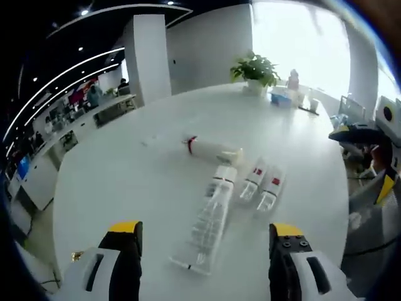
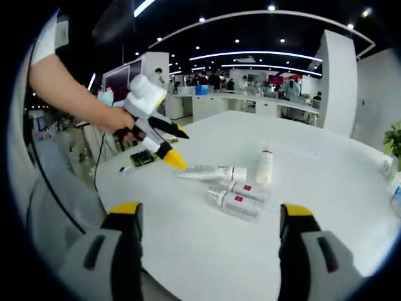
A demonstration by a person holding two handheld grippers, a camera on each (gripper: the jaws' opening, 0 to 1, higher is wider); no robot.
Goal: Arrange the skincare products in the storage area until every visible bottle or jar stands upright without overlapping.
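Observation:
Four skincare products lie flat near the middle of a white round table [image 1: 125,169]. A white bottle [image 1: 213,150] with a red band lies farthest from me. Closer in is a long clear tube [image 1: 210,222], with two small clear bottles with red labels [image 1: 252,183] [image 1: 271,190] beside it. My left gripper [image 1: 206,227] is open above the table, short of the tube. In the right gripper view I see the same tube [image 2: 210,172], white bottle [image 2: 264,168] and small bottles [image 2: 247,188] [image 2: 233,202]. My right gripper [image 2: 210,210] is open and empty. The left gripper [image 2: 178,147], held by a hand, hovers open left of the tube.
A potted plant [image 1: 255,69] and a few small items [image 1: 282,97] stand at the table's far edge. A small green card [image 2: 143,158] lies near the table's rim. A person in grey [image 1: 376,213] stands at the right side. Desks and a pillar lie beyond.

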